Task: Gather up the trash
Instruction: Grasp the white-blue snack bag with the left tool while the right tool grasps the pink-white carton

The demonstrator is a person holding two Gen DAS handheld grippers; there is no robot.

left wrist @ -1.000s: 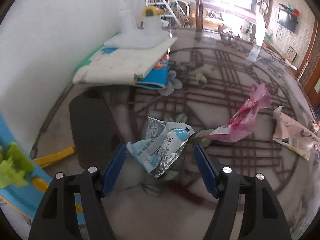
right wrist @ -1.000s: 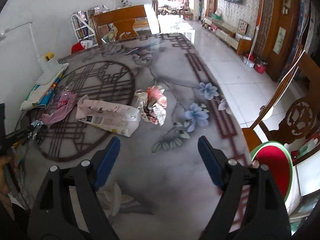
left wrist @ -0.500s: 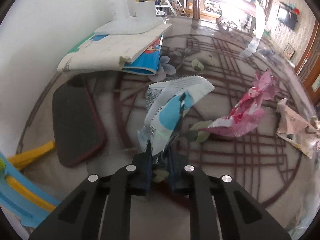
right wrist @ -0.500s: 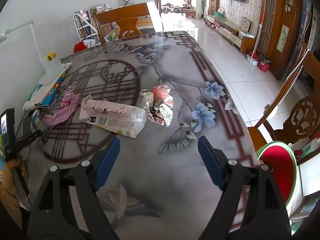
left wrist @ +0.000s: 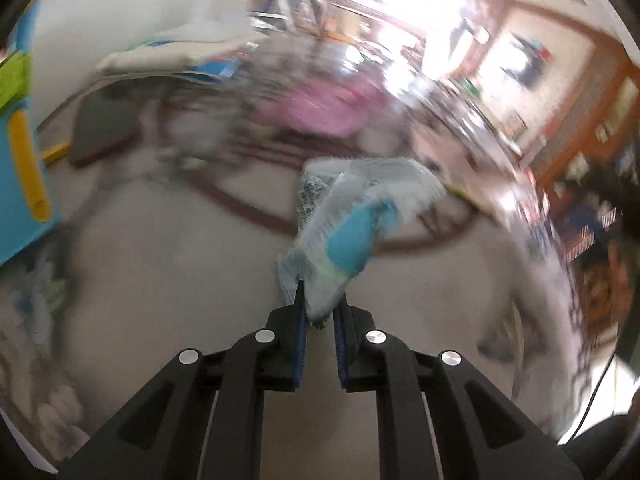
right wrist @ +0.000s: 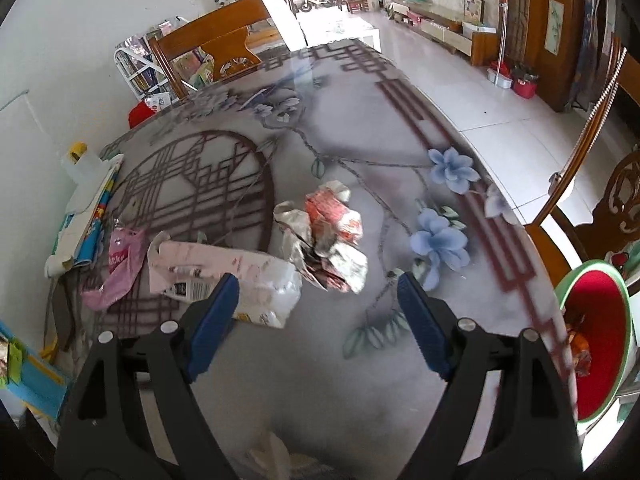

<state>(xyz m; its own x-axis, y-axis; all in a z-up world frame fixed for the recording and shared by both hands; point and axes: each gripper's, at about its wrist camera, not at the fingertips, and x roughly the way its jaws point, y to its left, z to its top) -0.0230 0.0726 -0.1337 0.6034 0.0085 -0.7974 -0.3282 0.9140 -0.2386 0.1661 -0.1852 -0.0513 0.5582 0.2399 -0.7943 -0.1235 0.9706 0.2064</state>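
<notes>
My left gripper (left wrist: 320, 300) is shut on a blue and silver snack wrapper (left wrist: 352, 224), which it holds up above the patterned table (left wrist: 168, 264); this view is badly blurred. Behind it a pink wrapper (left wrist: 316, 108) shows as a smear. In the right wrist view my right gripper (right wrist: 318, 290) stands open above the table (right wrist: 360, 120), with nothing between its fingers. Just beyond its tips lie a crumpled red and silver wrapper (right wrist: 324, 236), a pale pink bag (right wrist: 224, 276) and the pink wrapper (right wrist: 120, 268).
A red bin with a green rim (right wrist: 596, 336) stands off the table's right edge and holds some trash. Books and a white lamp base (right wrist: 86, 200) sit at the table's left. Wooden chairs (right wrist: 216, 48) stand at the far end and right.
My left gripper closed on the blue and silver wrapper, lifted it off the table and swung sideways. My right gripper moved closer to the crumpled wrappers and stayed open.
</notes>
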